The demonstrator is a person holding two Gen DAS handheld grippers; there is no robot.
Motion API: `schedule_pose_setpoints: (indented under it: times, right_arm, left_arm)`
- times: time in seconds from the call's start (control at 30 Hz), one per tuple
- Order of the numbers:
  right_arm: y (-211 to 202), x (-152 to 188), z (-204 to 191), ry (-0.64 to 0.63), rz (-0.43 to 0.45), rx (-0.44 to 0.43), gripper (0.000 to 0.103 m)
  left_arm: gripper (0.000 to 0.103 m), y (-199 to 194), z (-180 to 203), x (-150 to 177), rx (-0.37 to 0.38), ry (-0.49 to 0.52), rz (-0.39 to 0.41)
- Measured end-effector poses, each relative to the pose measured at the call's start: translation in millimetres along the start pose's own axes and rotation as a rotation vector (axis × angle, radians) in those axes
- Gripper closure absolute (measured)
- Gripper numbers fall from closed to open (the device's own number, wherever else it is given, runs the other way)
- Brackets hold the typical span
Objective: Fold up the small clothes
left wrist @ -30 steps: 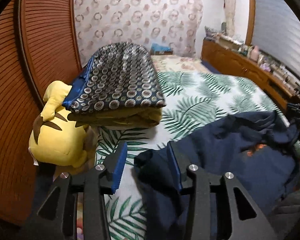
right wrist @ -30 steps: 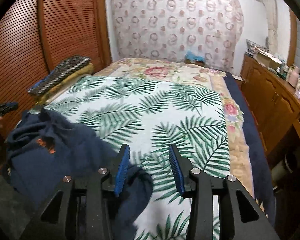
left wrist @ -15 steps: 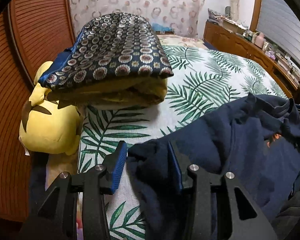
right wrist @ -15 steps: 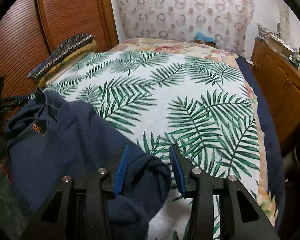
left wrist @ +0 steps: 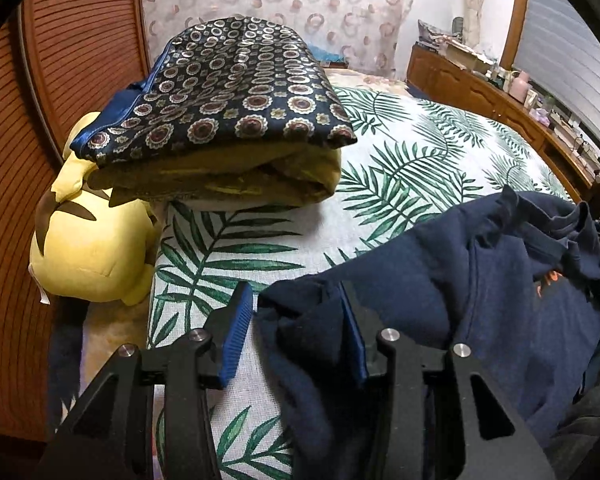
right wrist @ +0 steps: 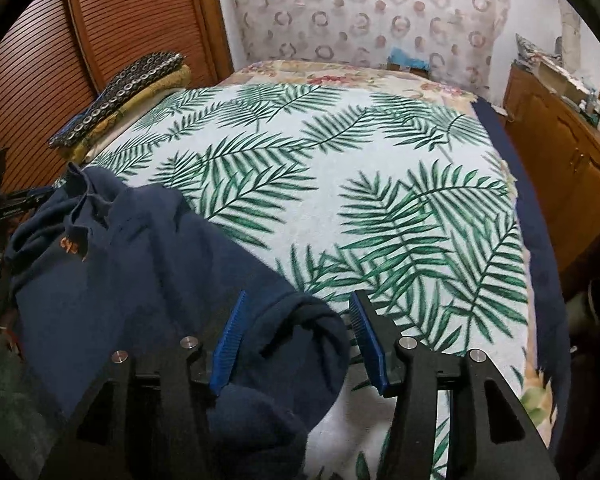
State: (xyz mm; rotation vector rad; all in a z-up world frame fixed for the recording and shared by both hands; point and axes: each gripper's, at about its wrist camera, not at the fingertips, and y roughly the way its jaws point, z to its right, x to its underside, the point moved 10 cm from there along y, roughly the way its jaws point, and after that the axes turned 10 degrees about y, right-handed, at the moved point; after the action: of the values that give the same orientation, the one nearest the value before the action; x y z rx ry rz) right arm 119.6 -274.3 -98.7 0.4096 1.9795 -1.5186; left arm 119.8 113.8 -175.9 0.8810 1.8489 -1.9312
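The navy garment (left wrist: pixel 480 300) lies crumpled and unfolded on the palm-leaf bedspread (right wrist: pixel 380 184), occupying the 3-to-6 o'clock sector of the left wrist view and the 7-to-9 o'clock sector of the right; no crease is formed, so the whole fold is judged outstanding. The right gripper (right wrist: pixel 296 340) has just been opening, its jaws spread with a bunched cloth edge lying loosely between them. The left gripper (left wrist: pixel 296 336) likewise has opened slightly, with a garment corner between its jaws and a visible gap at the left pad.
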Motion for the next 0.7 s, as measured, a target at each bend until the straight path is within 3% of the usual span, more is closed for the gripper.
schedule_pose_setpoints:
  times: [0.1,0.33,0.43,0.47,0.5,0.53,0.6,0.7]
  right_arm:
    - [1.1,3.2,1.7,-0.001,-0.013,0.006,0.048]
    - [3.4,6.6,0.5,-0.012,-0.021,-0.006,0.049]
    - [2.5,9.6,-7.5,-0.04,-0.02,-0.035,0.068]
    - [0.6,9.6,-10.5,-0.055,-0.01,-0.04,0.079]
    - [-1.3,9.7,-13.7,-0.069,-0.002,-0.048,0.086]
    - [-4.2,9.3,-15.3,-0.069,0.007,-0.051,0.087]
    - [-13.7,6.3,-20.7,-0.056,0.034,-0.085,0.091]
    - [-42.9,-4.0,-34.2,-0.054,0.111,-0.137,0.092]
  left_arm:
    - [0.039,1.9,-9.7,2.6,-0.035,-0.018,-0.007]
    - [0.038,1.8,-10.8,4.1,-0.036,-0.026,0.003]
    - [0.039,0.4,-8.3,4.6,-0.038,-0.016,0.018]
    - [0.046,-0.5,-6.1,4.4,-0.031,-0.004,0.024]
    - [0.059,-1.9,-1.2,4.6,-0.001,0.005,0.032]
    - [0.065,-2.9,3.0,4.8,0.029,0.005,0.034]
    - [0.089,-6.5,11.7,4.1,0.061,0.017,0.035]
    - [0.093,-24.5,23.8,-3.4,0.084,0.032,0.082]
